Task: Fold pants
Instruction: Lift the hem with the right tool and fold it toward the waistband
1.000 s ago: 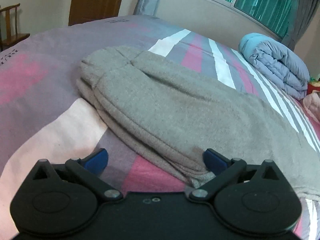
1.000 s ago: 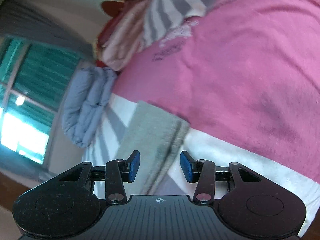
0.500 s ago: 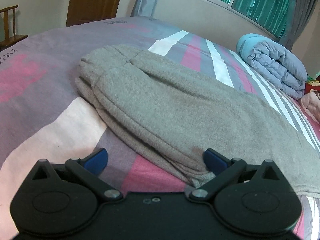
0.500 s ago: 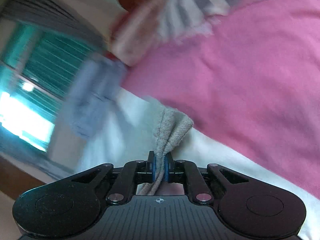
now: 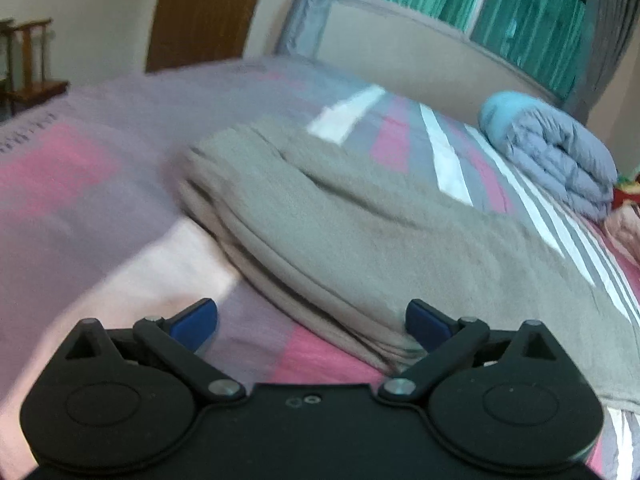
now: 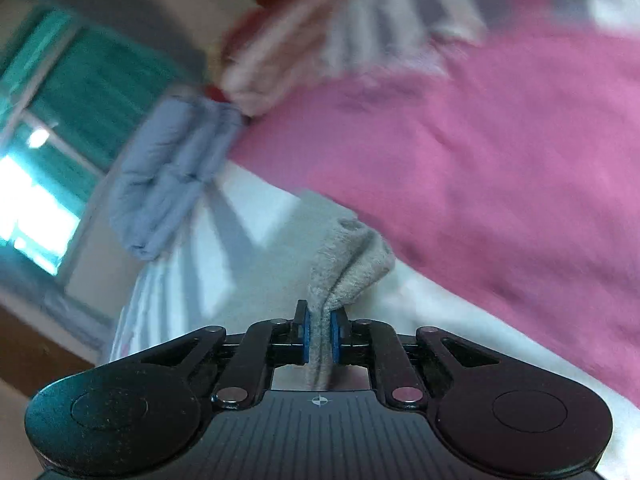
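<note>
Pants: grey fleece pants (image 5: pixel 360 240) lie folded lengthwise across the middle of the bed (image 5: pixel 80 200), running from the side toward the door to the side out of view on the right.
Pants edge, near: the long layered edge faces the left gripper, several plies stacked, resting on a pink and grey patch of the bedspread.
Pants end, far: a rounded, bunched end sits toward the bed edge by the wooden door (image 5: pixel 200 12).
Left gripper: left gripper (image 5: pixel 312 324) hovers low over the near edge of the pants with its fingers (image 5: pixel 428 322) spread wide; the right one lies over the fabric edge, the left one over bare bedspread; nothing gripped.
Right gripper: right gripper (image 6: pixel 319 338) has its fingers (image 6: pixel 305 338) pressed onto a bunched end of the pants (image 6: pixel 348 264), the cloth standing up in a fold past the pads; the jaws are easing apart slightly while the cloth is still pinched.
Open room: bare bedspread lies wide on the door side of the pants and along the near edge.
Crowded side: a rolled blue-grey duvet (image 5: pixel 560 160) sits near the bed edge under the window (image 5: pixel 480 4), well apart from the pants; pink and red items beside it are too blurred to tell.
Chair: wooden chair (image 5: pixel 28 64) stands beyond the bed's far-left edge.
</note>
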`<state>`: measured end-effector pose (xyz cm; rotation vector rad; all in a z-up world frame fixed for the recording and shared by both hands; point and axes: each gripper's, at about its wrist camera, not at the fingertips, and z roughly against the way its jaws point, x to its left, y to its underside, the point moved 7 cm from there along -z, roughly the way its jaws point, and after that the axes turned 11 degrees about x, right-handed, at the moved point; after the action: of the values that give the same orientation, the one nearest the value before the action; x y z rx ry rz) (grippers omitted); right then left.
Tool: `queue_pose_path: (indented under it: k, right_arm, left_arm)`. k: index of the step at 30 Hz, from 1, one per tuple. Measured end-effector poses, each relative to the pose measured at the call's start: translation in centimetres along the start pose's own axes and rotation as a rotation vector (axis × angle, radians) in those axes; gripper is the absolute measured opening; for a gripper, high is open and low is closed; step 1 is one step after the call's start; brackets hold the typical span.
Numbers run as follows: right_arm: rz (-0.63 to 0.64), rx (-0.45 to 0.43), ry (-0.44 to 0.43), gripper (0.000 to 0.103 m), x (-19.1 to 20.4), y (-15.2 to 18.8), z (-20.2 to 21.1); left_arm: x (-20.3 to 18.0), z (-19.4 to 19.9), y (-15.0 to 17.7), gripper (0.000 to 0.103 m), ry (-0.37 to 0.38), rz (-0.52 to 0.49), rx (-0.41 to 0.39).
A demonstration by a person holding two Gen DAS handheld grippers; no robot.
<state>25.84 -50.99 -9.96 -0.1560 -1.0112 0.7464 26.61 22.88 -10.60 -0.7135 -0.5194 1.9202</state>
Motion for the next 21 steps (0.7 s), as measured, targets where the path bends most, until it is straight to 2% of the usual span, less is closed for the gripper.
queue_pose_path:
  k: [3, 7, 10, 13, 15, 18, 19, 20, 21]
  right_arm:
    - [0.115, -0.055, -0.028, 0.01, 4.8, 0.4, 1.2]
    - [0.285, -0.065, -0.094, 0.01, 12.8, 2.2, 1.3]
    - [0.407, -0.052, -0.142, 0.01, 19.1, 5.2, 0.1]
    - [0.511, -0.006, -0.19, 0.01, 24.3, 9.7, -1.8]
    - [0.577, 0.05, -0.214, 0.01, 27.3, 13.8, -3.8]
    - [0.69, 0.188, -0.232, 0.01, 30.3, 22.2, -7.5]
    - [0.729, 0.26, -0.248, 0.01, 30.7, 25.6, -8.8]
    - [0.788, 0.371, -0.258, 0.01, 31.1, 29.5, -10.5]
    - [0.845, 0.485, -0.231, 0.022, 31.1, 32.8, -12.1]
  left_arm:
    - [2.1, 1.4, -0.3, 0.095, -0.01, 0.026, -0.02]
    - [5.3, 2.6, -0.1, 0.095, -0.012, 0.073, -0.02]
    - [7.4, 3.6, 0.4, 0.095, -0.014, 0.1, -0.036]
    - [9.1, 4.6, 1.0, 0.095, -0.018, 0.114, -0.046]
    - [10.0, 5.1, 1.3, 0.095, -0.027, 0.121, -0.053]
    - [11.0, 5.6, 1.6, 0.095, -0.027, 0.139, -0.055]
    - [11.3, 5.7, 1.6, 0.095, -0.027, 0.144, -0.056]
    - [11.7, 5.7, 1.6, 0.095, -0.027, 0.151, -0.054]
    - [11.9, 5.8, 1.7, 0.095, -0.025, 0.156, -0.052]
